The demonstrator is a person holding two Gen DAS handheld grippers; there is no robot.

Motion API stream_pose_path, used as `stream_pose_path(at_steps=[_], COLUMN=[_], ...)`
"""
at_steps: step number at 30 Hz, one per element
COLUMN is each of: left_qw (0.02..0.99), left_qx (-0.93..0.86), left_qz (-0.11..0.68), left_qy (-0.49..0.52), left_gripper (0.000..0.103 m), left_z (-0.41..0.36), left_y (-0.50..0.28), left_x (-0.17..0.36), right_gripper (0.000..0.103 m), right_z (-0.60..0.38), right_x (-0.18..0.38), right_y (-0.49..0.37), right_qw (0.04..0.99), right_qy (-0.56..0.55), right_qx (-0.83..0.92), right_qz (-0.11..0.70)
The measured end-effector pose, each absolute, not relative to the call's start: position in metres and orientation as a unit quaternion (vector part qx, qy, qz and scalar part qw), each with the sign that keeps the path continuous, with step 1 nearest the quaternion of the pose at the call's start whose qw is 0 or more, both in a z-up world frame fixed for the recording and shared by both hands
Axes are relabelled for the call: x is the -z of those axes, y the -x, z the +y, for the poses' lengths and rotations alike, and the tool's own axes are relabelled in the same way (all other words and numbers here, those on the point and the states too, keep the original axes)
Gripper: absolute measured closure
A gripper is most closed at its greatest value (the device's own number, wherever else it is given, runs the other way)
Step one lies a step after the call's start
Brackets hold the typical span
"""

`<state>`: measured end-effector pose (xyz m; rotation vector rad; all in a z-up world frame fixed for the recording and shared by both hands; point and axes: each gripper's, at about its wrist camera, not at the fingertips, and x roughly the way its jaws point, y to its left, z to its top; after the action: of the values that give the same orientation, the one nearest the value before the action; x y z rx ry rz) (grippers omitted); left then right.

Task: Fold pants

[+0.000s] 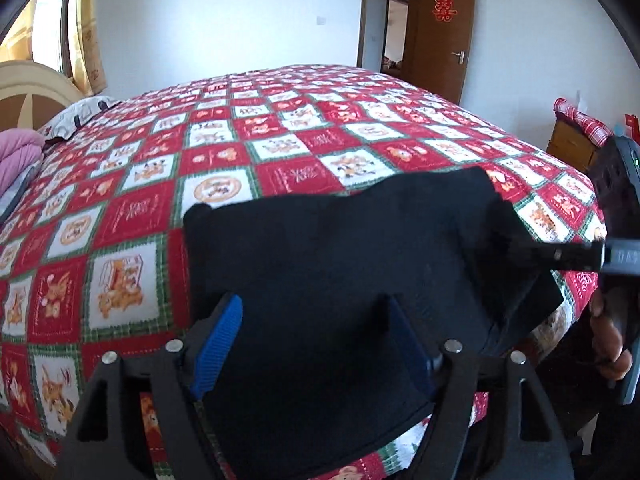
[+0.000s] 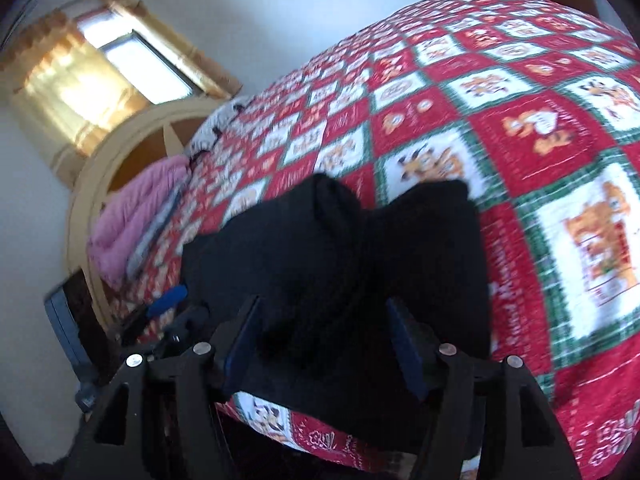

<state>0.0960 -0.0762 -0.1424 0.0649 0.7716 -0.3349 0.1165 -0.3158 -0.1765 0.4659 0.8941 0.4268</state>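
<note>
Black gripper fingers with blue pads fill the near edge of both wrist views. On the left gripper (image 1: pixel 316 344) the jaws stand spread apart above the black pants (image 1: pixel 360 264), and no pad presses on the cloth. The right gripper (image 2: pixel 326 344) also has its jaws parted, with a raised hump of the pants (image 2: pixel 332 240) lying between them; that view is blurred, so contact there is hard to judge, though the pads seem clear of the fabric.

Most of the scene is a bed under a red, white and green patchwork quilt (image 1: pixel 280 140) printed with bears. The pants lie folded into a thick dark bundle at the near edge of the quilt, toward its right corner in the left wrist view. Far left, against a curved cream headboard (image 1: pixel 28 92), sit a pink blanket (image 2: pixel 132 224) and a patterned pillow (image 1: pixel 80 114). Beyond the far side of the bed a brown door (image 1: pixel 440 36) stands open, bearing a red paper ornament.
</note>
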Motion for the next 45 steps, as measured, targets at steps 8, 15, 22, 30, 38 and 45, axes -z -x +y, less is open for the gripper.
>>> stream_pose_path(at_steps=[8, 15, 22, 30, 38, 45], left_qw=[0.911, 0.910, 0.911, 0.907, 0.898, 0.900], left_qx=[0.164, 0.160, 0.163, 0.161, 0.171, 0.168], left_qz=[0.377, 0.383, 0.378, 0.390, 0.405, 0.403], left_qy=[-0.037, -0.018, -0.007, -0.011, 0.008, 0.015], left_gripper=[0.010, 0.006, 0.004, 0.003, 0.000, 0.000], left_z=[-0.079, -0.071, -0.069, -0.068, -0.067, -0.066], left_y=[-0.092, -0.094, -0.093, -0.098, -0.101, -0.101], left_x=[0.147, 0.150, 0.149, 0.158, 0.173, 0.175], right_gripper=[0.070, 0.085, 0.087, 0.087, 0.085, 0.058], right_z=[-0.304, -0.301, -0.303, -0.338, -0.376, -0.377], right_x=[0.170, 0.162, 0.131, 0.151, 0.195, 0.152], right_y=[-0.111, -0.104, -0.083, -0.080, -0.096, -0.087], right_qw=[0.865, 0.866, 0.882, 0.884, 0.853, 0.905], right_qy=[-0.175, -0.174, -0.167, -0.181, -0.240, -0.175], right_qx=[-0.207, -0.229, -0.256, -0.194, -0.163, -0.088], right_qz=[0.423, 0.409, 0.358, 0.386, 0.435, 0.379])
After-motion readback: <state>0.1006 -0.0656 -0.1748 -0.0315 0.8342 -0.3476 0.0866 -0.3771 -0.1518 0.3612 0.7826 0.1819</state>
